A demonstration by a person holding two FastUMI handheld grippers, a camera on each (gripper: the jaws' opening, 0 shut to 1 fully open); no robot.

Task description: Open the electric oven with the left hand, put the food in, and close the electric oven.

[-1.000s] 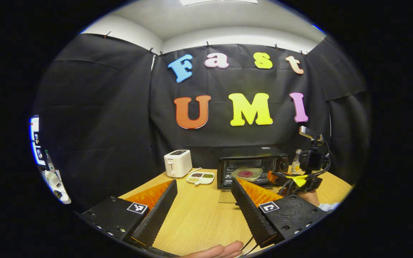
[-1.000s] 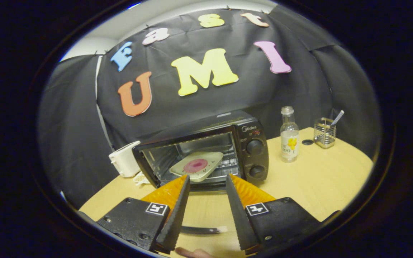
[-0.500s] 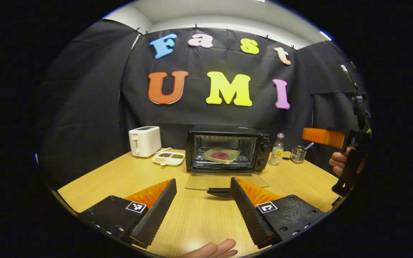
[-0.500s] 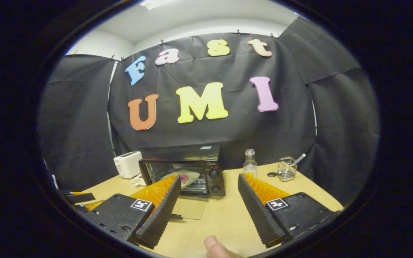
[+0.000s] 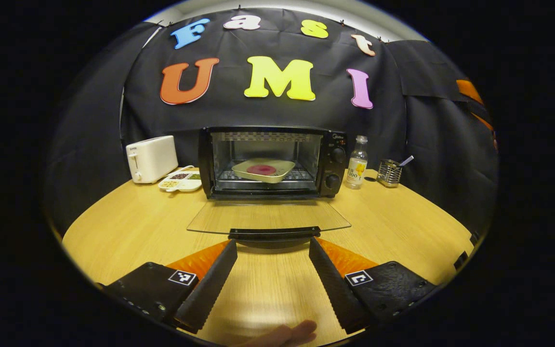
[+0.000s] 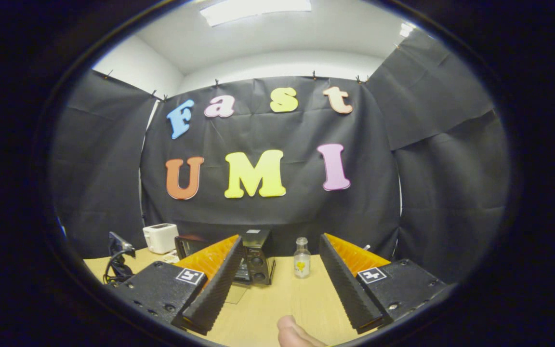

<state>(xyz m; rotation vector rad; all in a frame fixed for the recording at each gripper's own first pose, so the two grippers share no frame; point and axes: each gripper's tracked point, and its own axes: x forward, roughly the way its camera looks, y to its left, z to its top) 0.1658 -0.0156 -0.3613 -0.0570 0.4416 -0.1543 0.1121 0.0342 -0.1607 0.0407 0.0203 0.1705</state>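
Left gripper view:
- The left gripper [image 5: 270, 255] sits low over the wooden table [image 5: 128, 226], fingers spread wide, nothing between them: released.
- The electric oven [image 5: 271, 162] stands at the far side of the table, facing the camera. Its glass door [image 5: 268, 218] is folded down flat toward the gripper; the black door handle [image 5: 273, 234] lies just beyond the fingertips, not touching them.
- The food, a pale plate with a red disc on it [image 5: 263, 170], rests on the rack inside the oven cavity.
- Left of the oven: a white toaster [image 5: 151, 158] and, just beside the oven, a divided snack dish [image 5: 180, 182].
- Right of the oven: a small bottle [image 5: 357, 168], then a wire holder with a utensil in it [image 5: 389, 172].
- A fingertip [image 5: 287, 332] shows at the bottom edge.

Right gripper view:
- The right gripper [image 6: 282, 274] is held well back from the oven [image 6: 256, 263], fingers spread wide and empty: released.
- The oven is partly hidden behind the gripper's left finger; the plate cannot be made out here.
- The bottle [image 6: 301, 264] stands on the table between the fingers, farther off.
- The toaster [image 6: 160, 238] stands left of the oven.
- A thumb tip [image 6: 293, 332] shows at the bottom edge.
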